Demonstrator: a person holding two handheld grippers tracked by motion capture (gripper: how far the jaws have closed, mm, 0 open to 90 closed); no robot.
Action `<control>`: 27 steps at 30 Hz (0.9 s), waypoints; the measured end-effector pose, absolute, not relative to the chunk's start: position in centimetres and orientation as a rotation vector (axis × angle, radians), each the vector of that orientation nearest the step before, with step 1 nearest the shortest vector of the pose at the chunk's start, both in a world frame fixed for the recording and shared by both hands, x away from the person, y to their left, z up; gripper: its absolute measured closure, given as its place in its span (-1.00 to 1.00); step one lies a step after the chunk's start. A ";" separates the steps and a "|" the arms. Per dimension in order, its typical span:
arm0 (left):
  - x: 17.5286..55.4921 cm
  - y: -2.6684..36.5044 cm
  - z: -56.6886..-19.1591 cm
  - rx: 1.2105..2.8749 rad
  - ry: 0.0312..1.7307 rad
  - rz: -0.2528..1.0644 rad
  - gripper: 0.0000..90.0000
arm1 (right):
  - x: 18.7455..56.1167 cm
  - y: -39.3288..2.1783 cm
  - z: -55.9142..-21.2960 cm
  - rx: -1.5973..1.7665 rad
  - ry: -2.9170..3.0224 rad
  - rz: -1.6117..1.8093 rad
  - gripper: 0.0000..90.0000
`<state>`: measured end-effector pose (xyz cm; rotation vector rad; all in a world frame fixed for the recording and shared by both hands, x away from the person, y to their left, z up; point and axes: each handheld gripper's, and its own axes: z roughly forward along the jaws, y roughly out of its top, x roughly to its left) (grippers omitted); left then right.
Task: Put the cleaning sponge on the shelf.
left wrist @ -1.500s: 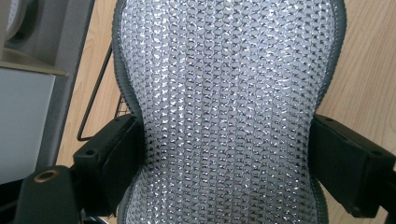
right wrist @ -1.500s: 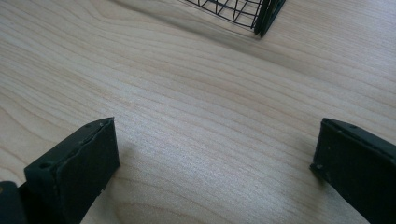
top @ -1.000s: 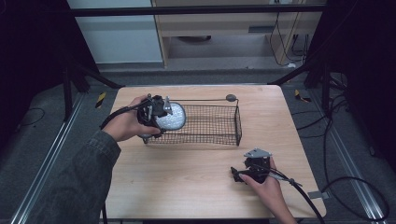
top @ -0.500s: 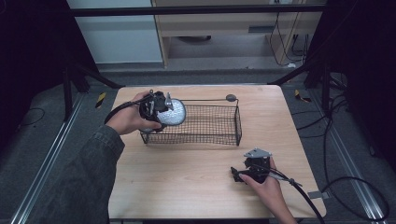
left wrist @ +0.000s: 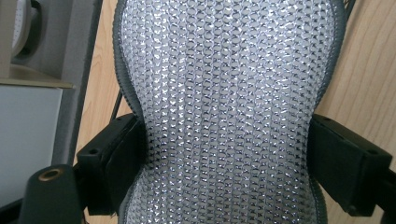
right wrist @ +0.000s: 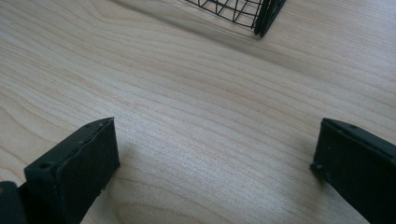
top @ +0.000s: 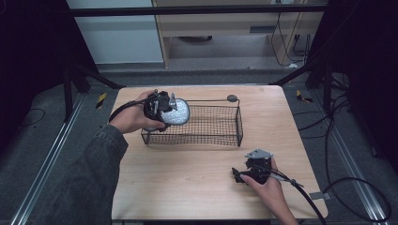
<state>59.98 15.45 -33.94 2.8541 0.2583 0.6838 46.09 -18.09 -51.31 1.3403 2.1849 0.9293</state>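
Holding silver mesh pouch (top: 178,112) in left gripper (top: 159,108) above left end of wire basket (top: 220,136), centre of high view; drop pending, basket looks empty | left gripper view: jaws pinching pouch (left wrist: 229,112) at waist | right gripper view: spread, resting on bare counter (right wrist: 196,116), basket corner (right wrist: 261,14) top.

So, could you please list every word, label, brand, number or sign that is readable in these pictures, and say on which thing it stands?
None: no readable text stands on anything.
Silver mesh pad in the left gripper: a woven pattern, no label.
Black wire basket: no tag.
Right gripper and wooden table: no print.
Yellow and black striped pieces on the floor: warning stripes, no letters.
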 end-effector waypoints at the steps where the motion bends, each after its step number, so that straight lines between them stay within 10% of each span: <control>1: 60.0 15.4 -34.1 2.852 0.266 0.679 -0.67 | 46.1 -18.1 -51.3 1.341 2.185 0.929 -0.99; 27: 61.3 14.5 -36.0 2.832 0.243 0.699 -0.69 | 46.1 -18.1 -51.3 1.341 2.185 0.929 -0.99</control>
